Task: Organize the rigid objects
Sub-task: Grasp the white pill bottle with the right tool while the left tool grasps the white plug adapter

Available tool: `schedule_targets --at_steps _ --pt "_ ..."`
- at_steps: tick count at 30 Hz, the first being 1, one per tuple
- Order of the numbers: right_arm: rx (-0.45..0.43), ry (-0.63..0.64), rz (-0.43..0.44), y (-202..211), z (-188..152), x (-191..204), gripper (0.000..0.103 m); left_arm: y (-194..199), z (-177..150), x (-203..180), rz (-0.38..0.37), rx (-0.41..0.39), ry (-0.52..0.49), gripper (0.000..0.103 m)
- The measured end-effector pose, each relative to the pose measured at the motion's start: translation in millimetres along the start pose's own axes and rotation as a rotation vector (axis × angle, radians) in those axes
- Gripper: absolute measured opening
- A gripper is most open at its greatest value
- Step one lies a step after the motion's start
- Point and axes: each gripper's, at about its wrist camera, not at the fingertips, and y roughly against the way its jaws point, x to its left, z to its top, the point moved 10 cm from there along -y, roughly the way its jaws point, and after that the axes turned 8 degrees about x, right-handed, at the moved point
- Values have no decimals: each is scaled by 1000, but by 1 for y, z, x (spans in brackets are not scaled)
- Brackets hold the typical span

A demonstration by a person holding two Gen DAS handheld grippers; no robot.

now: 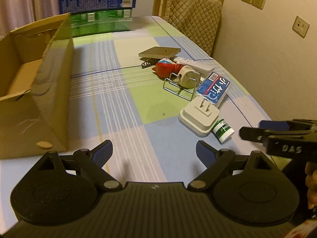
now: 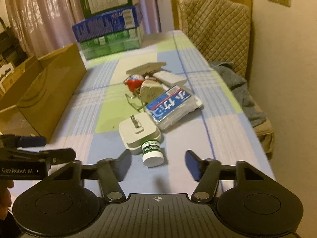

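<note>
2 grippers hang over a checked tablecloth (image 1: 122,91), both empty. The left gripper (image 1: 154,152) has its jaws spread wide over bare cloth, with nothing between them. The right gripper (image 2: 157,163) also stands apart, its pads clear of the small green-and-white bottle (image 2: 152,152), which lies on its side just ahead of the gap; no contact is visible.

Objects to be organized form 1 loose pile right of centre: the bottle touches a white plug adapter (image 2: 138,133) lying prongs up; behind it lie a blue-and-white pack (image 2: 172,107), a wire rack (image 1: 179,86), a red toy (image 1: 165,69), a white power strip (image 1: 195,64) and a flat tan board (image 1: 159,52). An open cardboard box (image 1: 35,83), the likely destination, sits well apart at the left edge.

Risks, as judgement:
1. The bottle is round and lies on its side; a grasp that meets it off-centre could roll it toward the table edge.
2. It rests against the adapter, so 1 finger may catch the adapter and push it into the pack.
3. The rack is tangled with its neighbours; lifting it could drag them along.
4. The grippers are near each other and could collide on converging paths.
</note>
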Motion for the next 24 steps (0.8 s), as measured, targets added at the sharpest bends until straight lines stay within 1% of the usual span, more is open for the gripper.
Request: schedule_targets --at_steps 4,7,11,13,15,16,20,24 --pt "25 17 -6 -22 0 0 45 -14 7 0 -12 1 -18 89" --pt "42 22 -5 -38 1 -1 41 -21 12 1 -19 -14 -39 89" --pt "54 32 -8 -52 1 0 38 -29 14 2 -26 -26 -59 89" --pt "61 33 -8 -58 0 -1 36 -33 13 2 -27 -16 -74 89" --pt "55 50 -17 -60 -1 0 32 -38 12 2 -35 -3 -83 89" --pt "55 57 -21 -59 -1 0 28 -39 12 1 -46 0 -86 89" --pt "43 38 -27 -54 -1 -6 28 -44 13 -8 -84 4 -116 89" --pt "14 1 -63 -45 3 -15 27 -50 19 -26 -106 -19 -197 89"
